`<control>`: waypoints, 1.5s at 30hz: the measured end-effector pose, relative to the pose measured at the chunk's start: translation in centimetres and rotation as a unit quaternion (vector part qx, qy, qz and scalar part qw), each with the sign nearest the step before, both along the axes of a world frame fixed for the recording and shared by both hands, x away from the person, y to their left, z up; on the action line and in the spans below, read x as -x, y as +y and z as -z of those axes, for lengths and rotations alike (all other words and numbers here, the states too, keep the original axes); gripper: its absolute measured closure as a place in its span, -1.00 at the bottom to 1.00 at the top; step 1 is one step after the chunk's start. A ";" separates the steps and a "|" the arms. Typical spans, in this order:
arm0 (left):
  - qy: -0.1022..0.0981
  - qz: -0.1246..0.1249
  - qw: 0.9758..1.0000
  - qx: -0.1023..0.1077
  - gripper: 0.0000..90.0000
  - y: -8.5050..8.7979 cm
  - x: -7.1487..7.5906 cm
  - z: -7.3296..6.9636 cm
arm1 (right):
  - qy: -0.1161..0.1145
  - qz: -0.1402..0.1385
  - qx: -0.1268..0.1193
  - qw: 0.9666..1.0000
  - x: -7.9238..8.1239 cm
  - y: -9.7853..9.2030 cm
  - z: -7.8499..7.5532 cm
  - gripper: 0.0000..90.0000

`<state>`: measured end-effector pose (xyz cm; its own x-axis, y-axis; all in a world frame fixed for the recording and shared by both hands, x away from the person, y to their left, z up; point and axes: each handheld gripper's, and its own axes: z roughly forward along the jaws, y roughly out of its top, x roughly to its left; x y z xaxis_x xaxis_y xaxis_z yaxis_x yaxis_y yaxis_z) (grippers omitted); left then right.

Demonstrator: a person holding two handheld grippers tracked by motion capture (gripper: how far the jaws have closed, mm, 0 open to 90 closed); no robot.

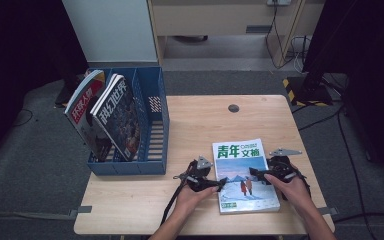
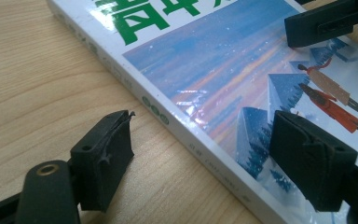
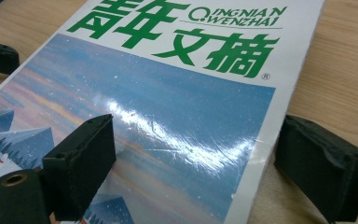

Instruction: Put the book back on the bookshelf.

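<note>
Hand-held grippers, left (image 1: pixel 219 184) and right (image 1: pixel 255 173), gape open astride the magazine (image 1: pixel 245 175), seemingly untouching.

Bare table (image 1: pixel 200 125) lies open behind the magazine (image 1: pixel 245 175), while the blue file rack (image 1: pixel 152 125) with two upright magazines (image 1: pixel 105 117) blocks the left side
</note>
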<state>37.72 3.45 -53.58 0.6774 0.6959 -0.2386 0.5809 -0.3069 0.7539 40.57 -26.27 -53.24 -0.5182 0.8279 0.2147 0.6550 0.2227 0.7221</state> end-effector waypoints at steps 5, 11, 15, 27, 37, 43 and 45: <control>-0.001 -0.011 1.000 -0.012 -0.67 0.2 0.0 -0.1 | 0.001 -0.028 0.001 1.000 0.3 1.3 -0.1 -0.66; -0.004 -0.018 1.000 -0.006 -0.64 0.8 -0.2 0.0 | -0.005 -0.042 0.012 0.999 0.5 1.9 -0.3 -0.64; -0.004 -0.015 1.000 -0.006 -0.64 0.9 -0.4 0.0 | -0.002 -0.055 0.011 0.998 0.5 1.7 -0.3 -0.65; -0.005 -0.023 1.000 -0.009 -0.66 0.7 -0.9 0.0 | 0.015 -0.061 0.015 0.998 -0.9 1.8 0.0 -0.94; -0.006 -0.023 1.000 -0.010 -0.66 0.7 -0.9 0.0 | 0.006 -0.079 0.006 0.997 -1.9 2.0 0.1 -0.83; -0.006 -0.023 1.000 -0.010 -0.66 0.7 -0.9 0.0 | -0.022 -0.081 0.020 0.996 -1.0 1.5 -1.0 -0.46; -0.006 -0.023 1.000 -0.010 -0.66 0.7 -0.9 0.0 | -0.025 -0.089 -0.010 0.996 -0.6 1.3 -1.7 -0.37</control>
<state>38.57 4.13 -53.61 0.6466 0.7316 -0.2161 0.5859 -0.2949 0.7548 41.20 -25.01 -51.50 -0.6664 0.7182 0.2001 0.5691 0.3167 0.7588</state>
